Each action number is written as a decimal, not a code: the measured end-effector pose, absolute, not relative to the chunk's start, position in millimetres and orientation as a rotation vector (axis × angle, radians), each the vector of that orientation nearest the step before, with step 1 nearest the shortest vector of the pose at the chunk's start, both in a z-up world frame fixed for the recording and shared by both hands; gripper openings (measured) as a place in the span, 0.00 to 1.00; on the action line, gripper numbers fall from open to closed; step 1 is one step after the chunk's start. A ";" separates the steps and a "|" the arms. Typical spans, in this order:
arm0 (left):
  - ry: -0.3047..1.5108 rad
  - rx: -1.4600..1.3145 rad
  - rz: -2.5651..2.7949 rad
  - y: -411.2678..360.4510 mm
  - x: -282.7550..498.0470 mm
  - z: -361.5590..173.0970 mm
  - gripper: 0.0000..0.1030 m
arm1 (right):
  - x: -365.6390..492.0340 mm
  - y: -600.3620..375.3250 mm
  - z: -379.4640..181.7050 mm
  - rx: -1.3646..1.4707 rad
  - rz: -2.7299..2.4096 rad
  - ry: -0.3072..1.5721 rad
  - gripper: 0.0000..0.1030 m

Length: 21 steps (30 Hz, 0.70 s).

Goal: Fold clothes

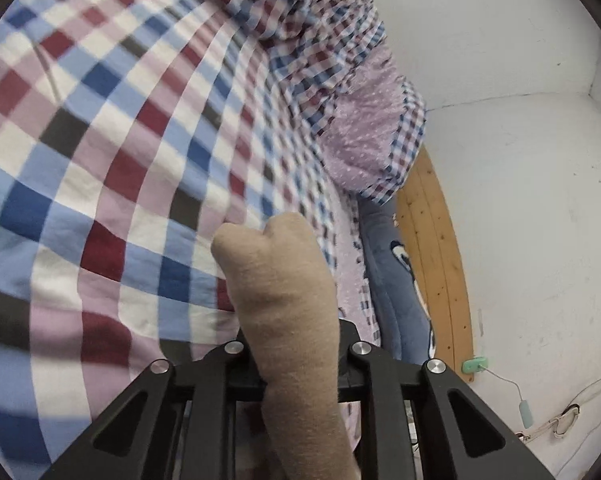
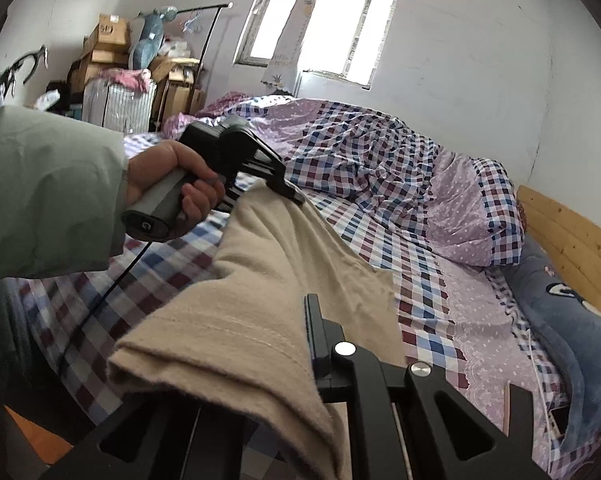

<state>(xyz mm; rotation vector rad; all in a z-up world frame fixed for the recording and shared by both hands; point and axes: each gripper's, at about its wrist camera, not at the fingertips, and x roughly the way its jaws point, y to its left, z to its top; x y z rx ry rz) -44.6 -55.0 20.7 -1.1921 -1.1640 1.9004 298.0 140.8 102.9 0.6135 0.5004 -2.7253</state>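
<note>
Left wrist view: the left claw is clamped on a bunched end of the tan cloth, which points up and away over the checked bed. Right wrist view: the right claw pinches the cloth's folded edge; it stretches long toward the left claw, above the bed.

From my left camera, the beige cloth covers the left tool entirely, so I cannot see its fingertips. The cloth runs off the bottom edge. In my right camera, the right tool is buried under the same cloth, tips unseen. The checked bed sheet is smeared with blur. The pillow is cut off at the right.
</note>
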 end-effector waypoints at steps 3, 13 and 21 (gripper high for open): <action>-1.167 -1.162 1.935 -65.6 -35.1 48.4 0.18 | 298.4 145.3 122.9 0.584 -2.714 0.393 0.06; -1.277 -1.004 2.095 -161.7 5.5 158.5 0.18 | 274.9 103.4 199.7 0.430 -2.554 0.205 0.06; -1.372 -0.851 2.321 -305.4 40.6 229.7 0.18 | 209.7 -1.6 239.1 0.346 -2.356 0.168 0.06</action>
